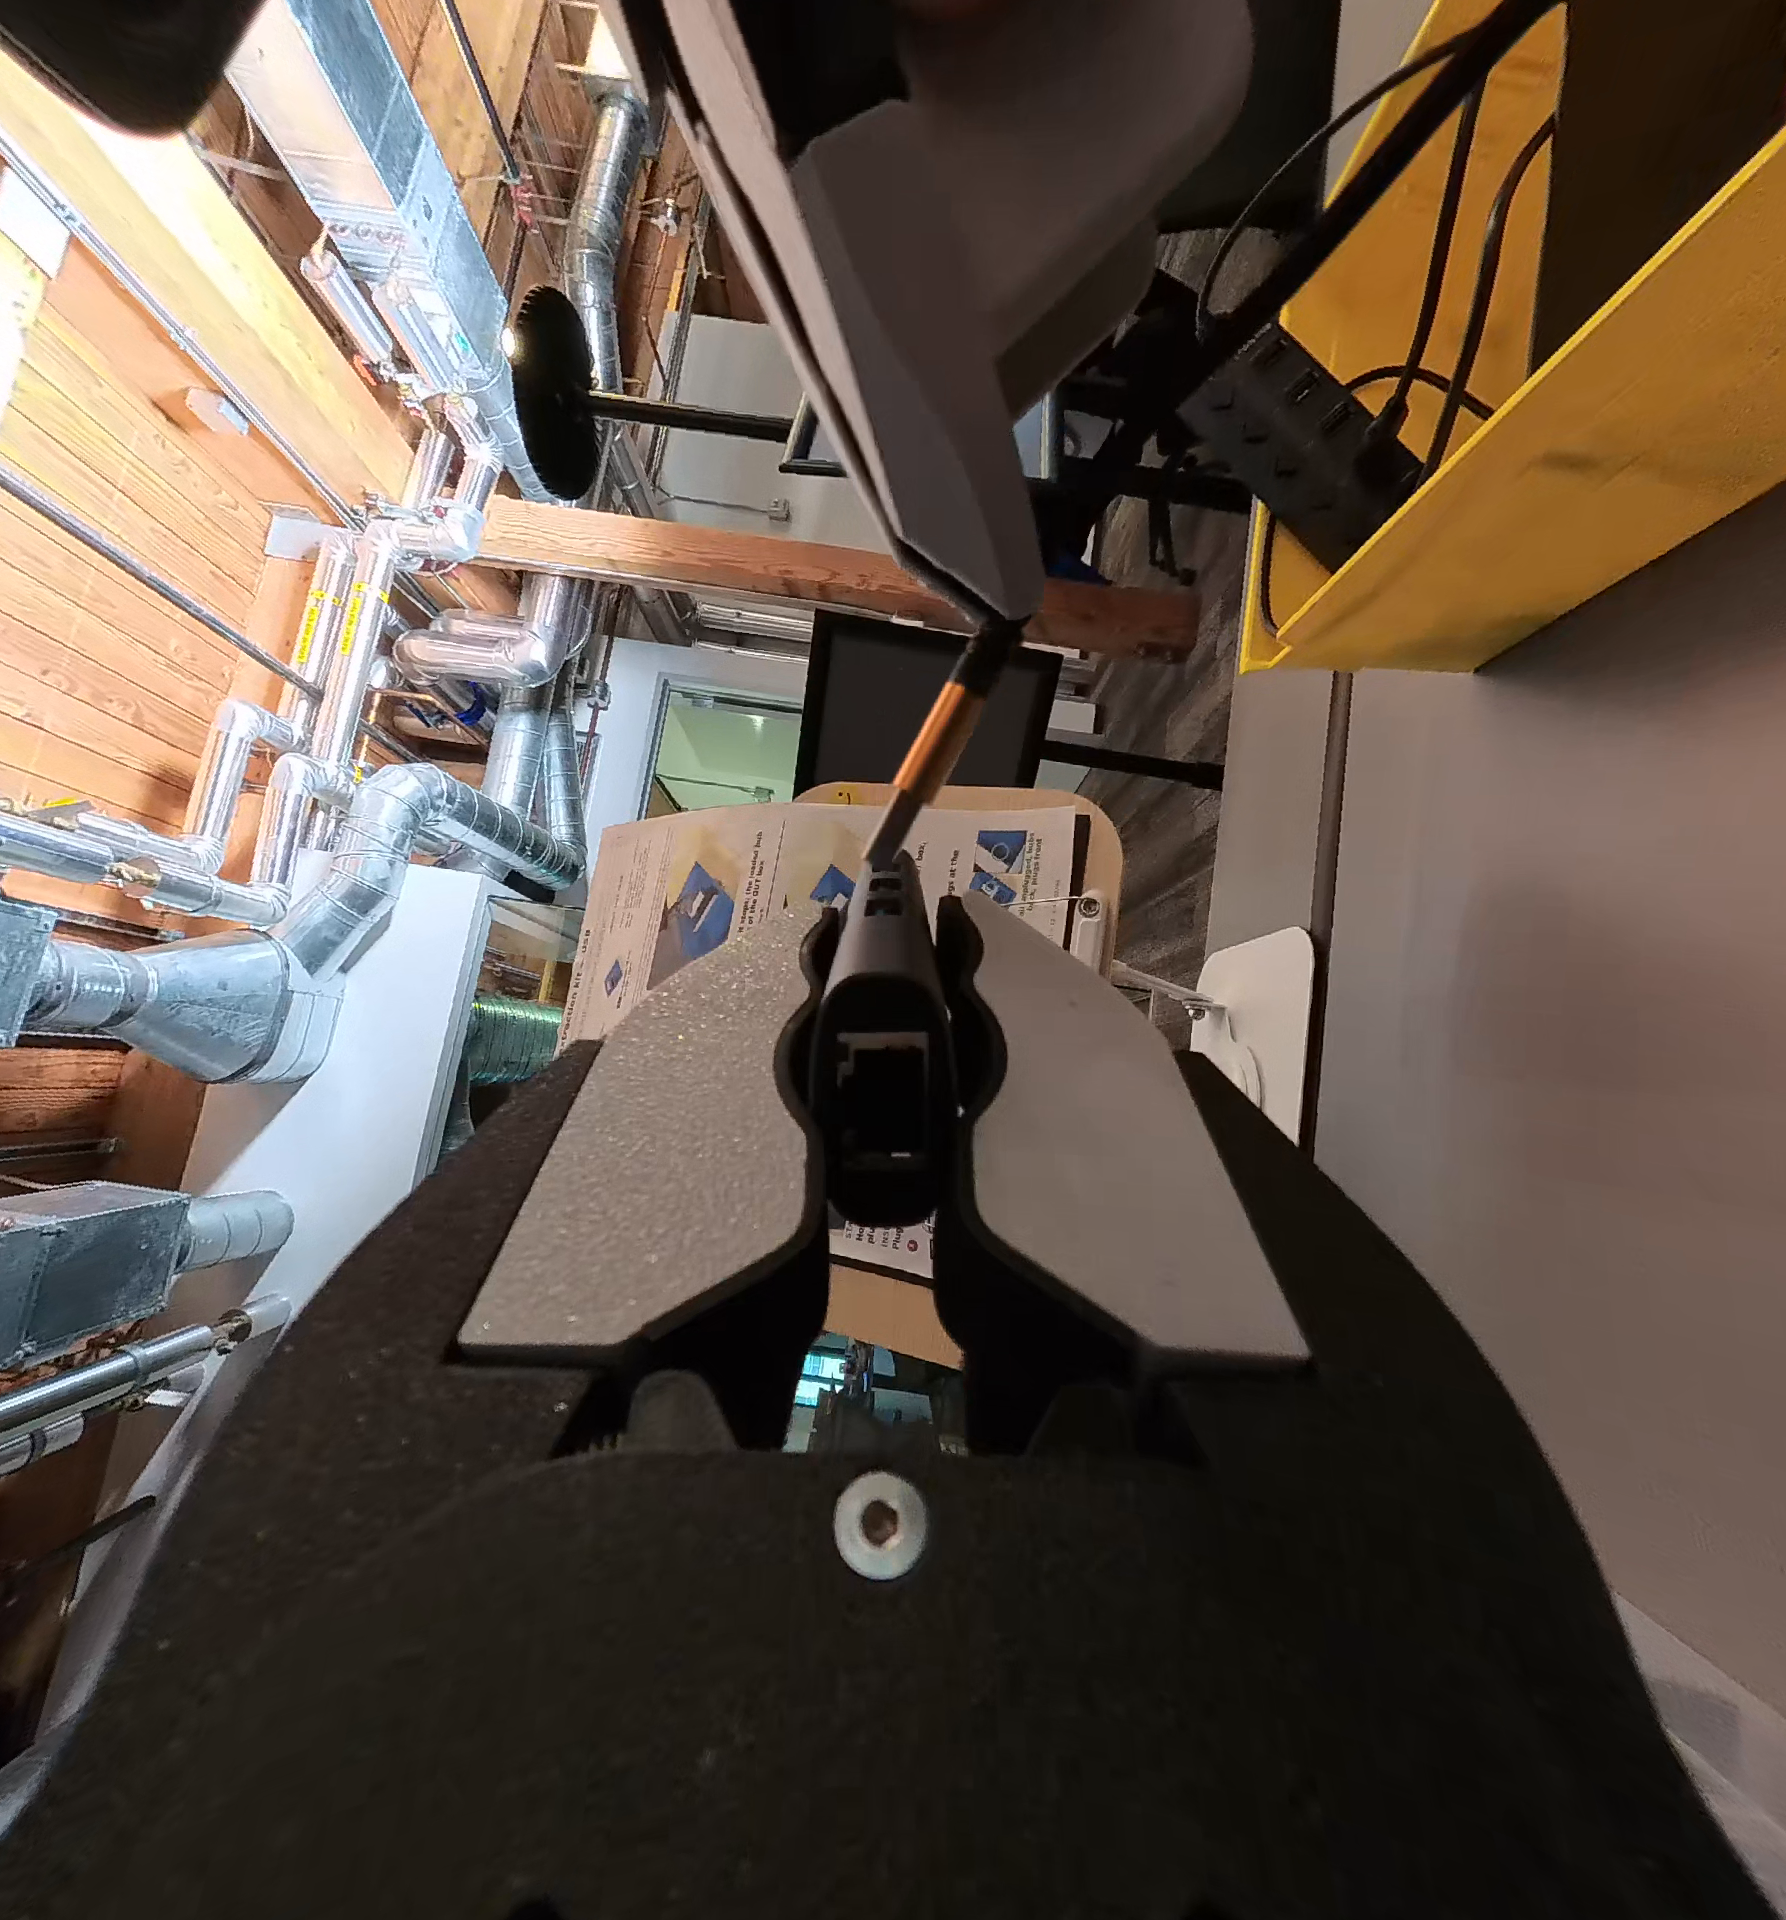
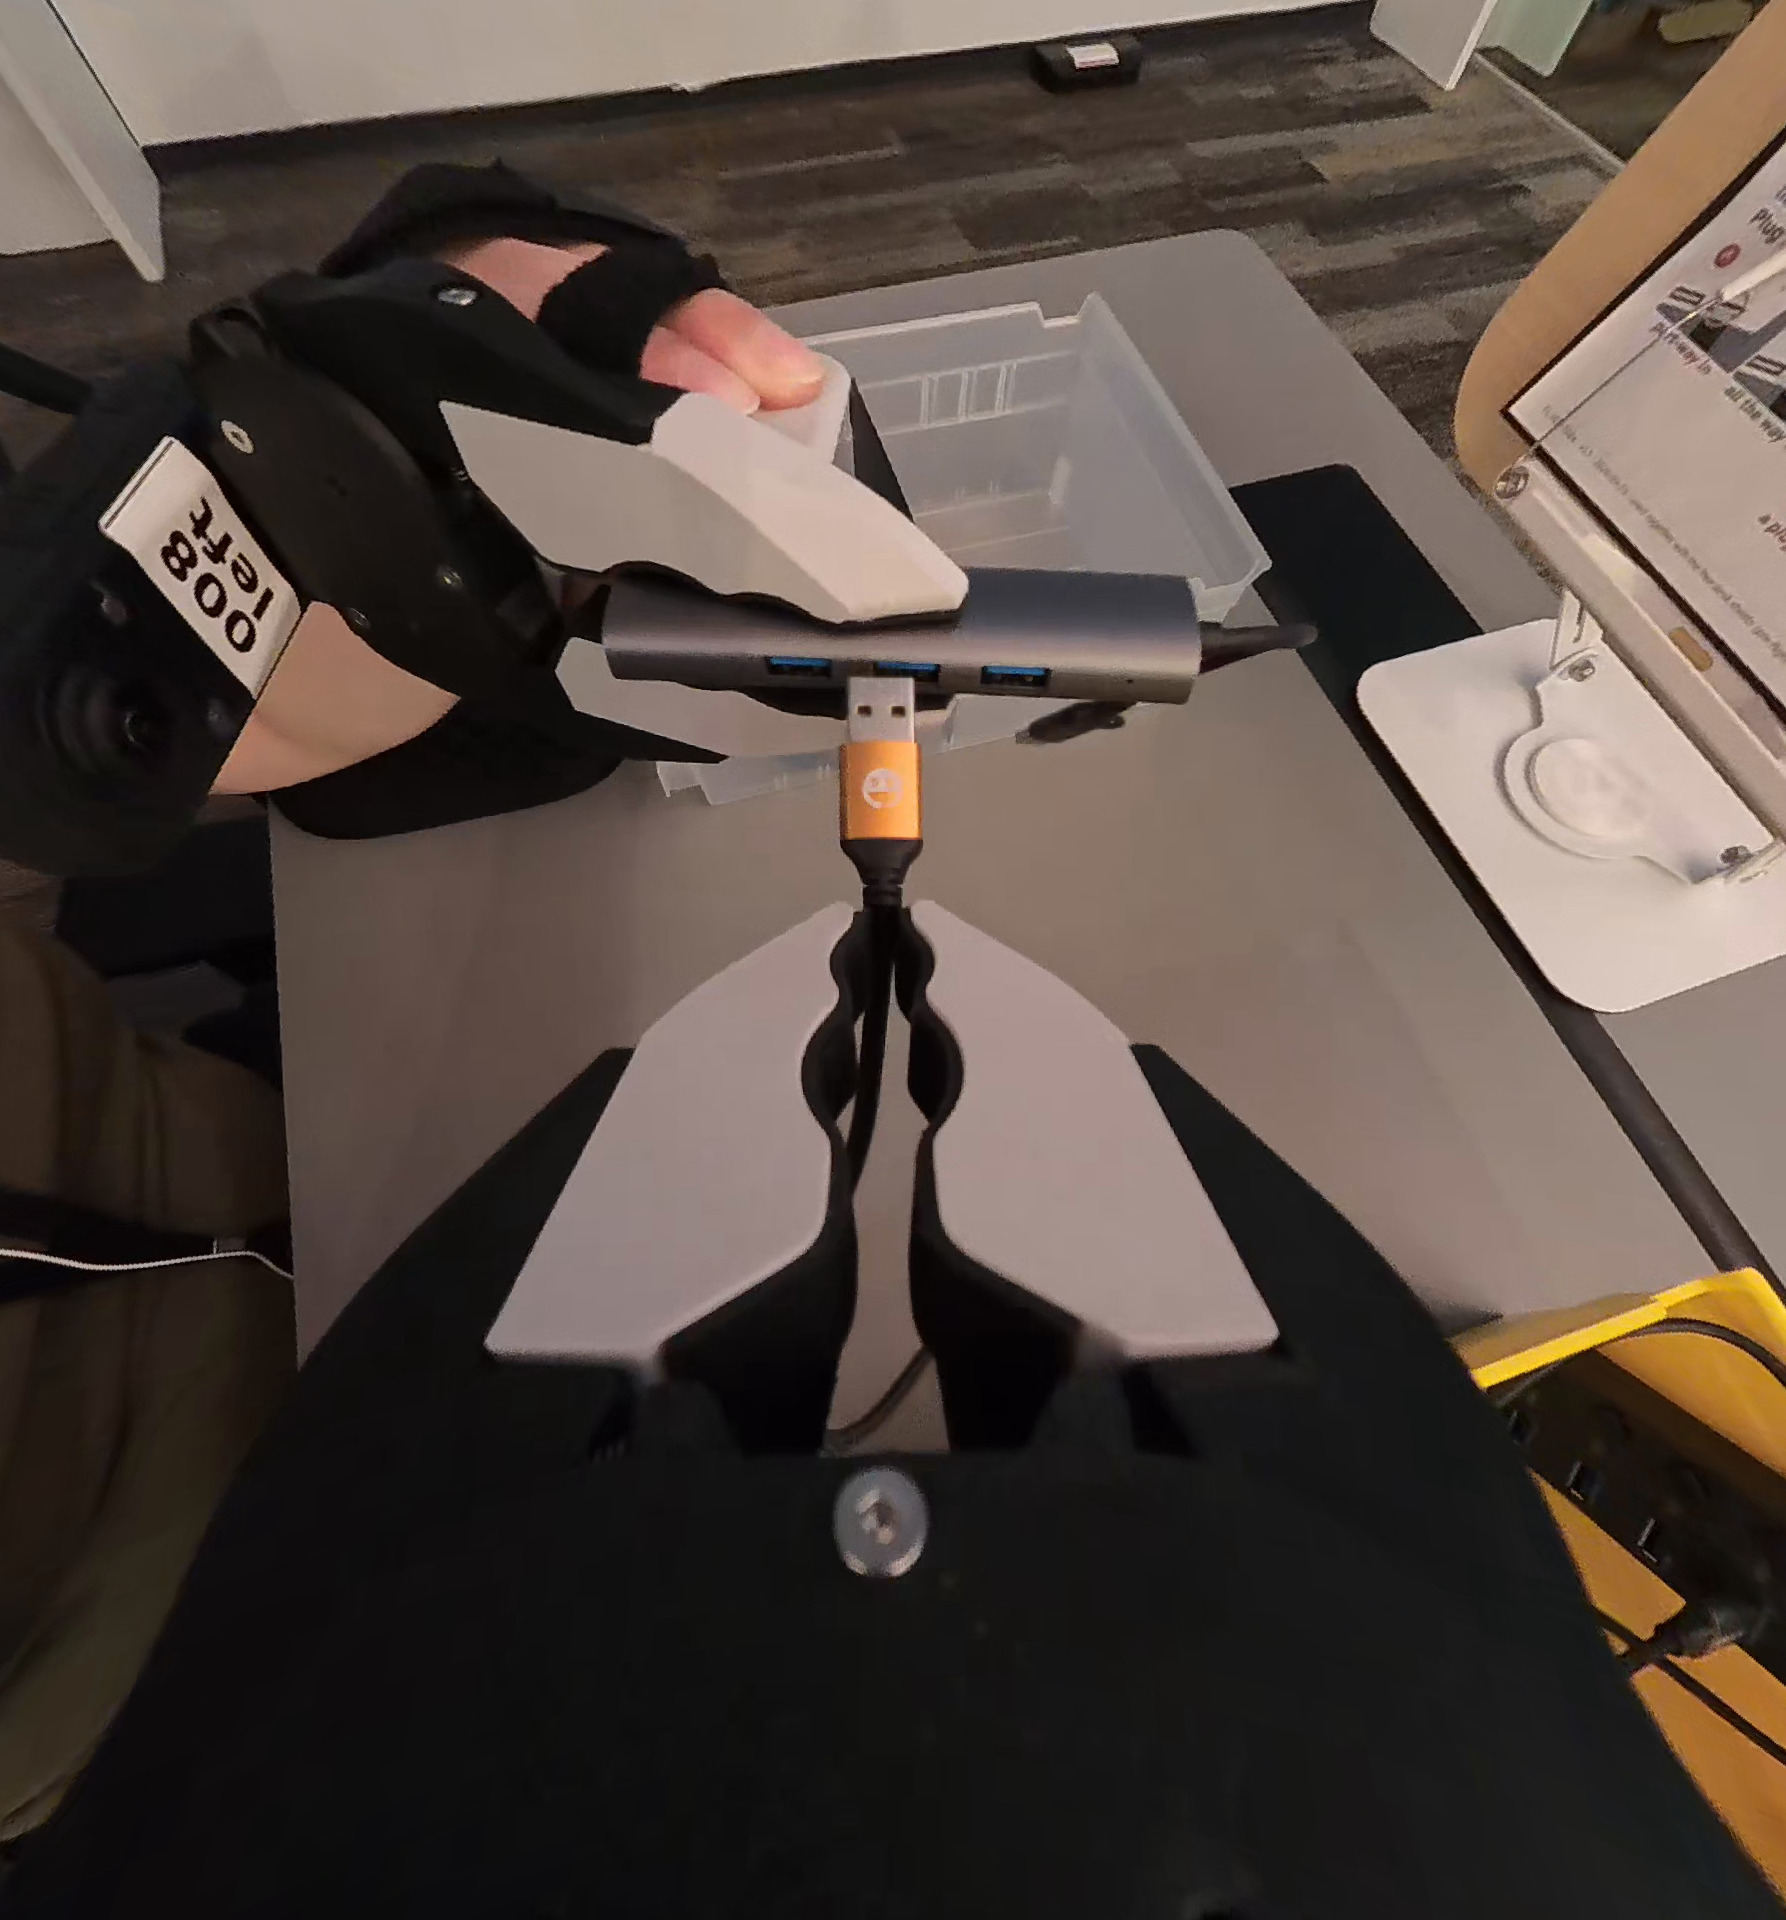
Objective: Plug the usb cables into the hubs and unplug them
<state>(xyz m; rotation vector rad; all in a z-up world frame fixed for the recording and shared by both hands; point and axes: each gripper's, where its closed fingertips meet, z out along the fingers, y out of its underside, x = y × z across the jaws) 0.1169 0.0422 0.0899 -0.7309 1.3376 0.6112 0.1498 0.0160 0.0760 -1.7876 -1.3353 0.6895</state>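
Yellow bin [image 2: 1554, 1340] at counter [image 2: 556, 987] edge holds a black multi-port hub [image 1: 1294, 436] with dark cables plugged in; clear plastic tray [image 2: 1055, 457] behind the grey hub [image 2: 899, 639] looks empty. Left gripper [image 2: 868, 665] fingers pinch the grey hub flat, above the counter, blue ports facing the right gripper. Right gripper [image 2: 884, 914] fingers pressed on the black cord just behind the orange USB plug [image 2: 878, 784], whose metal tip sits at the grey hub's middle port, not seated.
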